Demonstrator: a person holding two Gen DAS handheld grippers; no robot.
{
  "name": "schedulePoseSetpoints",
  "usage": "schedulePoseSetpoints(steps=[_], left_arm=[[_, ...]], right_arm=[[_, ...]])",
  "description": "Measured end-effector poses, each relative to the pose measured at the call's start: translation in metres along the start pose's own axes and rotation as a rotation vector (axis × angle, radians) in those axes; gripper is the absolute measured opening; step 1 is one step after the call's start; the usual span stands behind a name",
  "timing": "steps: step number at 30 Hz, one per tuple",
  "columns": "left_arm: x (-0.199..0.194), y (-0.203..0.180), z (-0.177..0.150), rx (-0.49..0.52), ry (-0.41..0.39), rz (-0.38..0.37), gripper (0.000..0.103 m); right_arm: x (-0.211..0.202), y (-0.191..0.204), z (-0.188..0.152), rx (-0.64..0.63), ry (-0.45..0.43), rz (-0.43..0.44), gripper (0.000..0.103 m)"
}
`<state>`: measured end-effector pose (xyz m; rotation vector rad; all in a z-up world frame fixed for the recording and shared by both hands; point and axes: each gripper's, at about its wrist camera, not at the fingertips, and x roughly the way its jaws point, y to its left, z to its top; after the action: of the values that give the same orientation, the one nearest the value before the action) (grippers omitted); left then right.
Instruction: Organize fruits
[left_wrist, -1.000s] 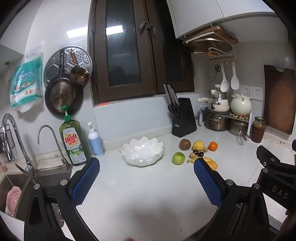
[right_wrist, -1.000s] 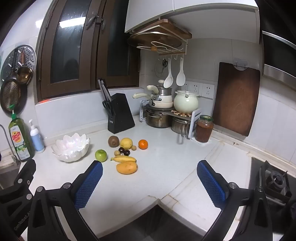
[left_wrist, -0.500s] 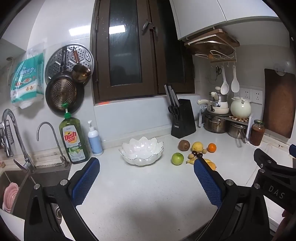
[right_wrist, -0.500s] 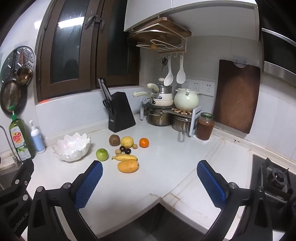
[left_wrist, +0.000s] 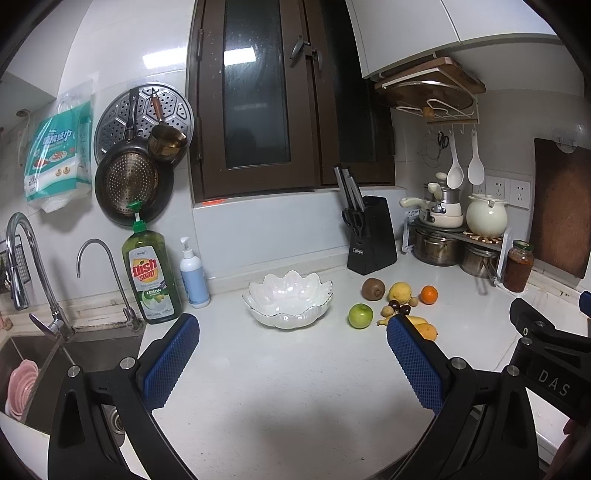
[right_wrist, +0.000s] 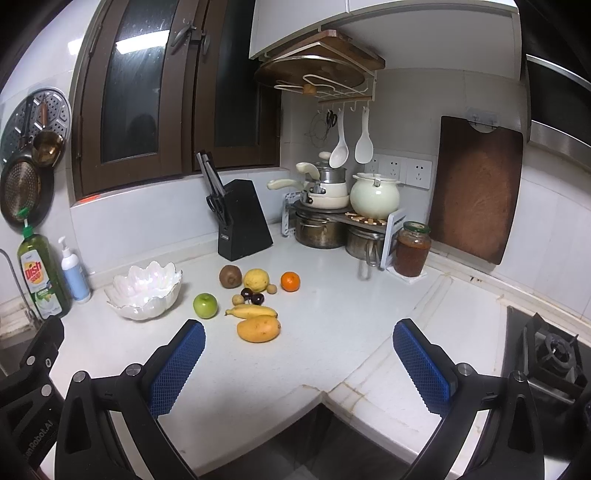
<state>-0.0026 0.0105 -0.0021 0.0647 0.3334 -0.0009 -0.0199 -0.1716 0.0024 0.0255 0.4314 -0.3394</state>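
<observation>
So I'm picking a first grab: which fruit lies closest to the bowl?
The green apple. It sits just right of the white bowl, while the kiwi, banana and mango lie farther off.

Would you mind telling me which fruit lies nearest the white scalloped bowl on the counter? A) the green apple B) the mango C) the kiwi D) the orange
A: the green apple sits just beside the white scalloped bowl, apart from it, while the kiwi, mango and orange all lie further off on the counter.
</observation>
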Motion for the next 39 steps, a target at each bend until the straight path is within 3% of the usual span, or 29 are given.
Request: schedulePoseSetpoints(steps=[39], left_arm=[[0.008, 0.012, 0.005, -0.012, -0.020, 0.009, 0.103]], right_arm=[[0.005, 0.005, 0.004, 0.010, -0.009, -0.005, 0.103]])
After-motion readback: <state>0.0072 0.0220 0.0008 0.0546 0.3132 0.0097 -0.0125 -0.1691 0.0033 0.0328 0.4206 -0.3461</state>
